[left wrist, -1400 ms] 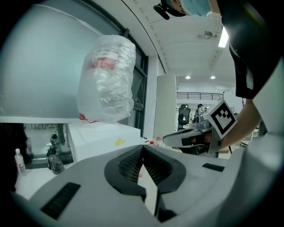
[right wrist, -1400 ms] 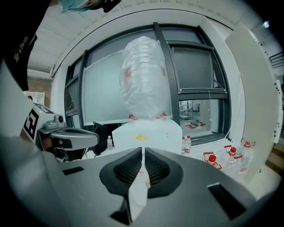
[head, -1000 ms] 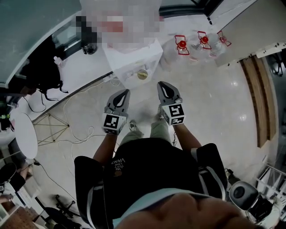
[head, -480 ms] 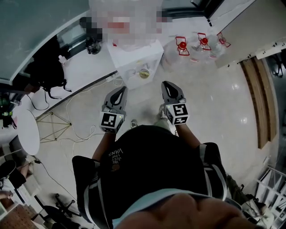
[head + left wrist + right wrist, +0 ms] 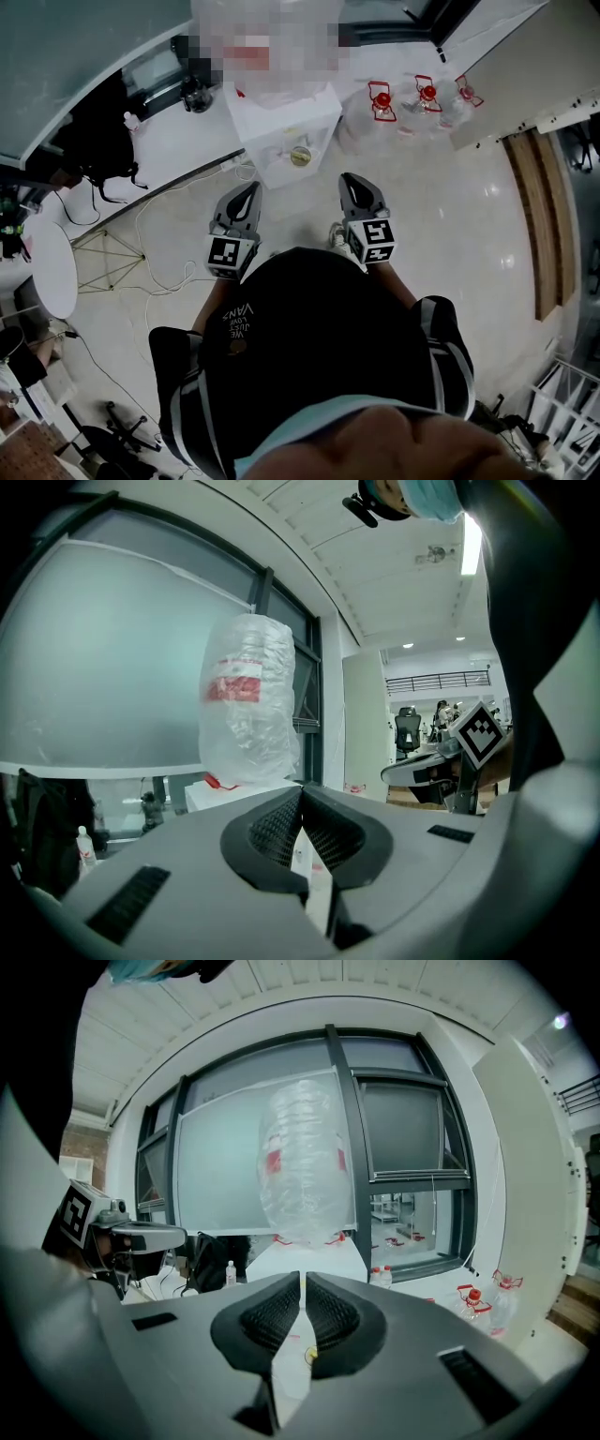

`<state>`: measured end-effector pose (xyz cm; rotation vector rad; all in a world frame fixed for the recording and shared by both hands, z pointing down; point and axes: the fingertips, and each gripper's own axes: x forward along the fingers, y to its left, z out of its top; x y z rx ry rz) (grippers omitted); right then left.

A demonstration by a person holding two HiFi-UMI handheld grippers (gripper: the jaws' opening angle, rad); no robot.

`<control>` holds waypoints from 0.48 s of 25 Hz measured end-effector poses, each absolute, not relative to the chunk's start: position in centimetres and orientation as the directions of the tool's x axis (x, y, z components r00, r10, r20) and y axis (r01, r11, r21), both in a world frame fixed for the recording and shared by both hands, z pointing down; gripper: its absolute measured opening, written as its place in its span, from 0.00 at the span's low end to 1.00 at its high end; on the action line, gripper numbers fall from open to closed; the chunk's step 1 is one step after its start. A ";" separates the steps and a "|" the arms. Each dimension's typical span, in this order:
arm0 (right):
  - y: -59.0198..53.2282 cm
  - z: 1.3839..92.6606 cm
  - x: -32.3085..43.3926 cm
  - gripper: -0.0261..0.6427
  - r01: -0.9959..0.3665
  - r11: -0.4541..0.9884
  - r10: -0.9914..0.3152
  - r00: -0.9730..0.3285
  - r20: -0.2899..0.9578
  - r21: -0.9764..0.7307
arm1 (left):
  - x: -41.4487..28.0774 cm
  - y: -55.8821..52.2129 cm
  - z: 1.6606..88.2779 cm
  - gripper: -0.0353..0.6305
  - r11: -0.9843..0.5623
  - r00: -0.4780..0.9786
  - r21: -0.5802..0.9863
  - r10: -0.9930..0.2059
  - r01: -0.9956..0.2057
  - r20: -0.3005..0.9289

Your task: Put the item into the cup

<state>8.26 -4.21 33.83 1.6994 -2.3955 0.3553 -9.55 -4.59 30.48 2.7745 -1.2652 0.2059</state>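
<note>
The left gripper (image 5: 249, 190) is held out about level in front of the person's body, marker cube (image 5: 231, 253) nearest the chest. Its tip is aimed toward the white dispenser cabinet (image 5: 291, 124) and stops short of the cabinet's near-left corner. In the left gripper view its fingers (image 5: 275, 822) are clenched tip to tip with nothing between them. The cabinet, with its plastic-wrapped bottle (image 5: 248, 700) on top, stands ahead and slightly left of the tips. On the cabinet's near face sits a small round yellowish thing (image 5: 300, 156), which may be the cup, though it is too small to be sure; which thing is the item I cannot tell. It lies ahead of both pairs of fingers, well apart from them, roughly midway between the two grippers. From above it shows as a circle, so its axis seems upright; no long side can be made out. The right gripper (image 5: 352, 180) is held parallel to the left one, tilted a little downward, toward the cabinet's near-right corner. Its fingers (image 5: 330, 1312) are likewise pressed together and empty, and the yellowish round thing shows low through the slit beneath them. Beyond the cabinet's right side, water bottles with red caps (image 5: 427, 94) stand on the floor.
</note>
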 end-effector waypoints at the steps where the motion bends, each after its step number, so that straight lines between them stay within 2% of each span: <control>1: -4.2 33.9 8.3 0.12 -0.943 0.320 -0.899 -0.332 0.285 -0.091 | -9.5 -4.6 30.5 0.08 -0.652 0.647 0.022 -0.747 -0.758 0.155; 12: -5.5 33.3 8.9 0.11 -0.936 0.342 -0.892 -0.352 0.282 -0.086 | -9.0 -5.3 30.4 0.08 -0.627 0.623 0.025 -0.769 -0.779 0.143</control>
